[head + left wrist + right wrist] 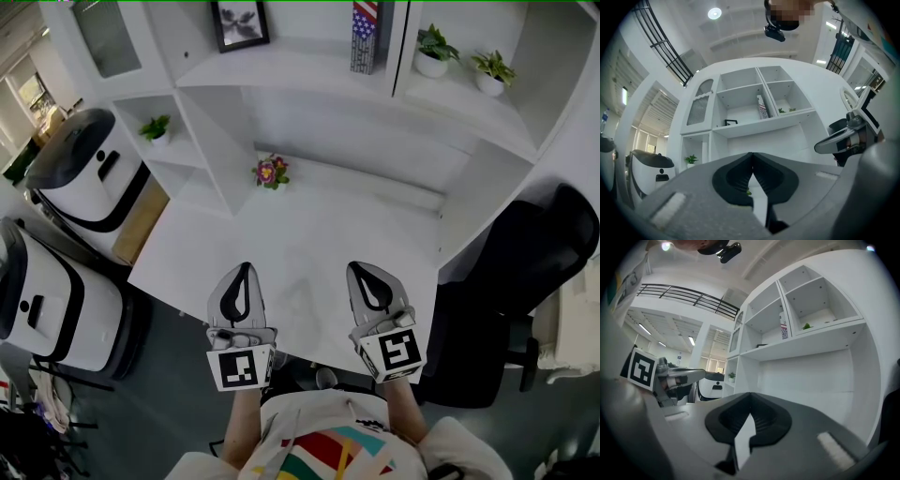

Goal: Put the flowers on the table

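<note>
A small bunch of pink and yellow flowers (271, 172) with green leaves stands on the white table (309, 234), at its back left beside a shelf divider. My left gripper (246, 269) hovers over the table's near edge, jaws shut and empty, well short of the flowers. Level with it on the right, my right gripper (360, 269) is also shut with nothing in it. In the left gripper view the jaws (751, 155) meet at the tip, and a speck of green (748, 191) shows through the gap below. The right gripper's (750, 395) own view shows its jaws touching.
White shelves rise behind the table, holding two potted plants (432, 52) (491, 70), a flag-patterned box (364, 36) and a picture frame (239, 23). A small plant (155, 128) sits in a left cubby. A black chair (525, 272) stands right, two white machines (80, 169) left.
</note>
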